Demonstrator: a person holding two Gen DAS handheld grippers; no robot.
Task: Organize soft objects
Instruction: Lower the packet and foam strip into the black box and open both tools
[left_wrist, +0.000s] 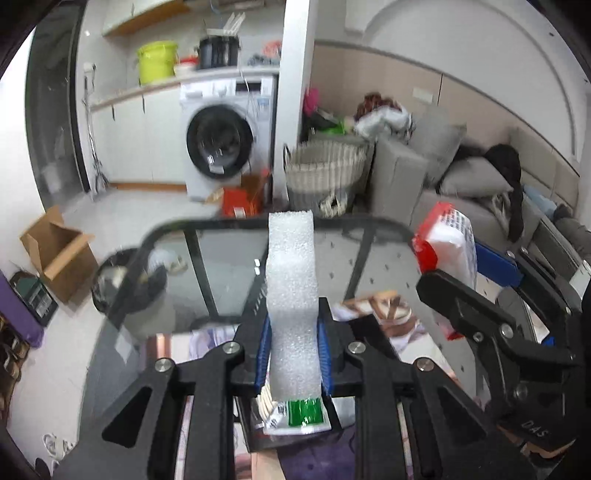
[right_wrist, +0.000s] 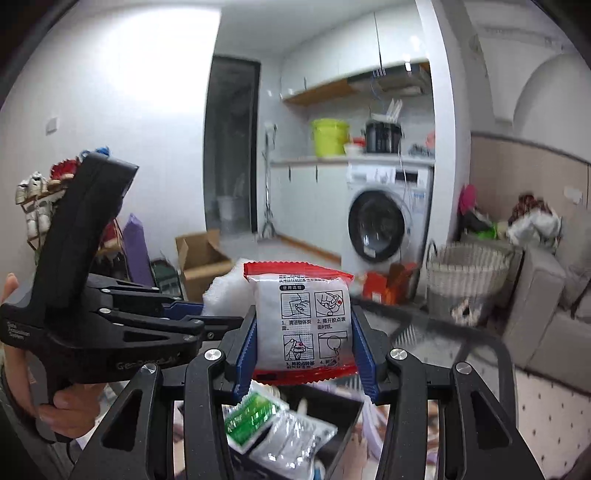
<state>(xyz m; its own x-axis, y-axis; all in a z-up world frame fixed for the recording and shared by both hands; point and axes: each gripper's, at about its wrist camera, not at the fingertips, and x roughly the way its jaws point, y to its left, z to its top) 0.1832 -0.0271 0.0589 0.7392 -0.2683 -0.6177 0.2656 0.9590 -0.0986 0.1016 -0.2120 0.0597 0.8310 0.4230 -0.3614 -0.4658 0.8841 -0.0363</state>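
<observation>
Green packet (right_wrist: 255, 415) in tray (right_wrist: 347, 410) below.

Left gripper (left_wrist: 294, 343) and right gripper (right_wrist: 303, 345) raised; jaws clamped.

A glass tabletop (left_wrist: 229, 266) with a black rounded frame is carrying the things, and the floor is showing through it. A black tray (right_wrist: 332, 410) is sitting on it, holding a green-and-white packet (right_wrist: 251, 417) and a clear plastic packet (right_wrist: 295, 443) lying side by side. Printed paper sheets (left_wrist: 384, 314) are lying flat on the glass beside the tray.
</observation>
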